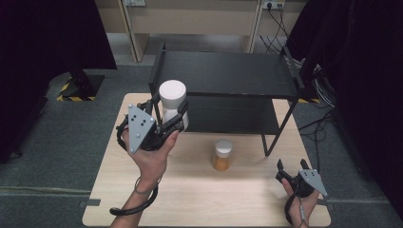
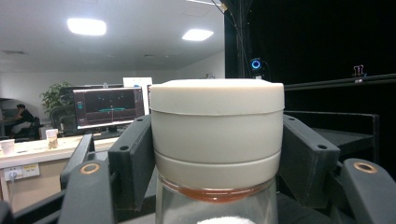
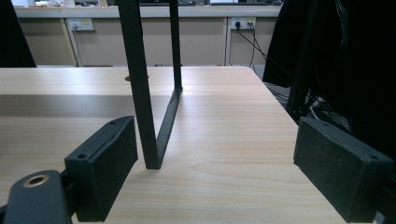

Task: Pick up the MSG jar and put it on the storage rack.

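I see even, soft overhead light on the worktop (image 1: 199, 190), with faint shadows under the shelf (image 1: 228, 76). Ceiling panels (image 2: 86, 26) glare in the left gripper view; dark curtains flank everything, slightly soft.

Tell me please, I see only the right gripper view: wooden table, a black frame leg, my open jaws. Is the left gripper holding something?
Observer: Yes. The left gripper is shut on a white-lidded jar, lifted off the table.
Operator: Where is it compared to the shelf?
Observer: In the high view, beside the black shelf, at its front left corner.
Operator: Is anything else on the table?
Observer: An orange jar stands in front of the shelf.
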Available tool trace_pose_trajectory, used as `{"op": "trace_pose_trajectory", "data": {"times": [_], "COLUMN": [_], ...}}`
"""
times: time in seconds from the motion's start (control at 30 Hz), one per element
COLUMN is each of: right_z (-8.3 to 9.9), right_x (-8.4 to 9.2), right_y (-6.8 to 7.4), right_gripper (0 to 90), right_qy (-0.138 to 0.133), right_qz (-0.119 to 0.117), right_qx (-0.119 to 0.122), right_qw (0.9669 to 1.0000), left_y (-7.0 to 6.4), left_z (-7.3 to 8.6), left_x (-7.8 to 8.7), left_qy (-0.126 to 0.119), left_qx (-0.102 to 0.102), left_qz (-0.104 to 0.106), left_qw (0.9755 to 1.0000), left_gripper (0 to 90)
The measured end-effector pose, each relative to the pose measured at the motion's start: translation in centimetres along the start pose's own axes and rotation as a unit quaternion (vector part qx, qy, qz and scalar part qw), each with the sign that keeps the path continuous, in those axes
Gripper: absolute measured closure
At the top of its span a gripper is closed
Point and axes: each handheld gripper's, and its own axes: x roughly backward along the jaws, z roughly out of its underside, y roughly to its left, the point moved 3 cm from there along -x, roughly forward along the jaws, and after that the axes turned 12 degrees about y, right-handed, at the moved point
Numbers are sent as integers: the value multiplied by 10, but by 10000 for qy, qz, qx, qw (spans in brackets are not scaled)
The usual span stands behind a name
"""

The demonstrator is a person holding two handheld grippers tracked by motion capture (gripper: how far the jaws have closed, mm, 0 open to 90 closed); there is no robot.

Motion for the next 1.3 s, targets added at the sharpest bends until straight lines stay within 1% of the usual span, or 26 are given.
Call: {"op": "trace_pose_trajectory", "data": {"times": [0.43, 0.93, 1.13, 1.3], "right_z": [0, 0, 0, 0], "right_x": [0, 0, 0, 0], "right_y": [0, 0, 0, 0], "right_gripper": [136, 136, 136, 136], "right_qy": [1, -1, 0, -3], "right_qz": [4, 3, -1, -5], "right_qx": [13, 22, 18, 12], "right_qw": [10000, 10000, 10000, 10000], "left_y": [2, 6, 7, 9], "left_z": [-8, -22, -27, -32], "left_x": [-3, -7, -11, -14], "left_qy": [-19, -40, 7, 40], "left_qx": [21, 42, 40, 30], "left_qz": [7, -39, -16, -36], "left_qw": [10000, 10000, 10000, 10000], "left_gripper": [335, 335, 335, 335]}}
